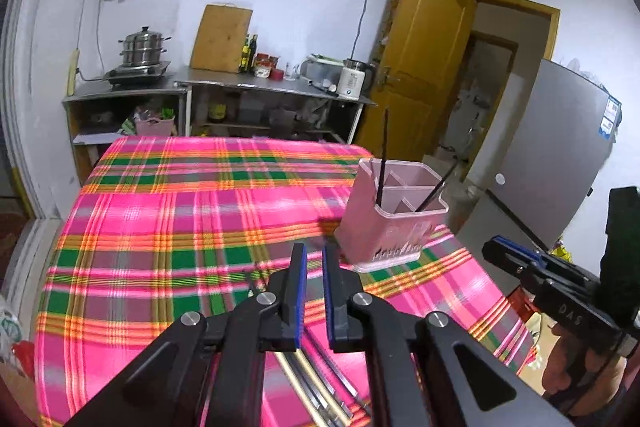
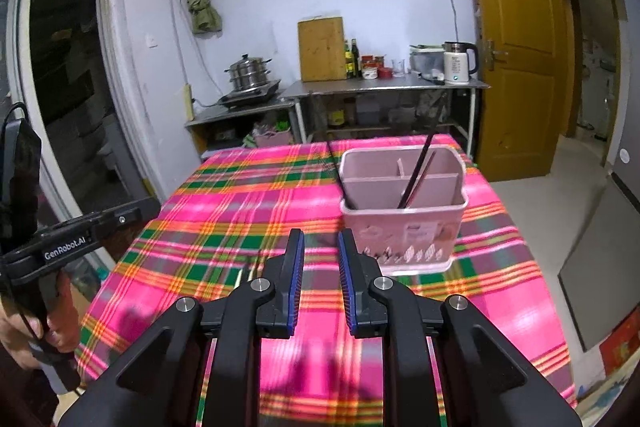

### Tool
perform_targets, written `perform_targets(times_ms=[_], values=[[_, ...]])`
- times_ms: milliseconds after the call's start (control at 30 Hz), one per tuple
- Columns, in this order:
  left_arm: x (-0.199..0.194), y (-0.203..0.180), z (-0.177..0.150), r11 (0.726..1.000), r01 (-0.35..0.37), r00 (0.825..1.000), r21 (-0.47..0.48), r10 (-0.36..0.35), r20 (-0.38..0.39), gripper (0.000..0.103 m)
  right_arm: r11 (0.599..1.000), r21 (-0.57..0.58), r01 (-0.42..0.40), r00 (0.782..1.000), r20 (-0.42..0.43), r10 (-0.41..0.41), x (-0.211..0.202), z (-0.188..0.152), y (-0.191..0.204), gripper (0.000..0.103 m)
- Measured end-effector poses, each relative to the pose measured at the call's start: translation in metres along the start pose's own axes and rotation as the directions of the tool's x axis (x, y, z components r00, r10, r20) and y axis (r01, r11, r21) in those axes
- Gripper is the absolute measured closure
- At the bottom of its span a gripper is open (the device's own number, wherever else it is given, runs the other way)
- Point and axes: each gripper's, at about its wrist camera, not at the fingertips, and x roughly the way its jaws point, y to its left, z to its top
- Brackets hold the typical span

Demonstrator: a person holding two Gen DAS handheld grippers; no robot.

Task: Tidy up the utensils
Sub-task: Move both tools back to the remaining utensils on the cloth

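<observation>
We hold left gripper [image 1: 315, 259] fingers apart, empty | loose metal utensils [image 1: 320, 383] lie lengthwise just beneath | pink plastic divided holder [image 1: 390, 219] ahead-right | right gripper [image 2: 320, 247] fingers apart, empty.

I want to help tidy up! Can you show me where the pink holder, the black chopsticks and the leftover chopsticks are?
pink holder [image 2: 404, 227]: right wrist view, front wall.
black chopsticks [image 2: 416, 173]: right wrist view, shaft inside the holder.
leftover chopsticks [image 1: 320, 383]: left wrist view, shafts on the tablecloth under the left gripper.

Steamer pot [image 2: 249, 71], cutting board [image 2: 321, 49], kettle [image 2: 459, 62].
</observation>
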Motion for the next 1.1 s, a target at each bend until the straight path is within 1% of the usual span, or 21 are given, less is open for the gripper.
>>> perform_targets(times_ms=[67, 200, 400, 600, 733, 867, 1100], values=[[-0.003, 0.003, -0.01, 1.0, -0.007, 1.0, -0.006, 0.007, -0.01, 0.092, 1.0, -0.003, -0.007, 1.0, -0.007, 0.007, -0.002, -0.007, 0.003, 0.085], [-0.01, 0.008, -0.031, 1.0, -0.024, 0.999, -0.008, 0.024, -0.036, 0.092, 1.0, 0.003, -0.025, 0.999, -0.032, 0.025, -0.002, -0.02, 0.009, 0.085], [-0.02, 0.016, -0.048, 0.999, -0.029, 0.999, -0.021, 0.028, -0.043, 0.092, 0.999, -0.002, -0.054, 0.997, -0.052, 0.054, -0.003, -0.035, 0.021, 0.085], [-0.017, 0.025, -0.061, 0.999, -0.031, 0.998, -0.034, 0.029, -0.062, 0.092, 0.996, -0.038, -0.078, 0.993, -0.086, 0.075, 0.006, -0.045, 0.038, 0.085], [-0.008, 0.036, -0.067, 0.998, -0.03, 0.996, -0.06, 0.025, -0.081, 0.092, 0.993, -0.062, -0.099, 0.988, -0.124, 0.09, 0.024, -0.05, 0.048, 0.085], [0.011, 0.052, -0.072, 0.994, -0.04, 0.993, -0.101, 0.028, -0.116, 0.092, 0.991, -0.058, -0.117, 0.979, -0.173, 0.106, 0.049, -0.055, 0.051, 0.085], [0.042, 0.073, -0.076, 0.988, -0.047, 0.986, -0.145, 0.023, -0.167, 0.092, 0.989, -0.048, -0.137, 0.957, -0.264, 0.12, 0.103, -0.067, 0.053, 0.085]])
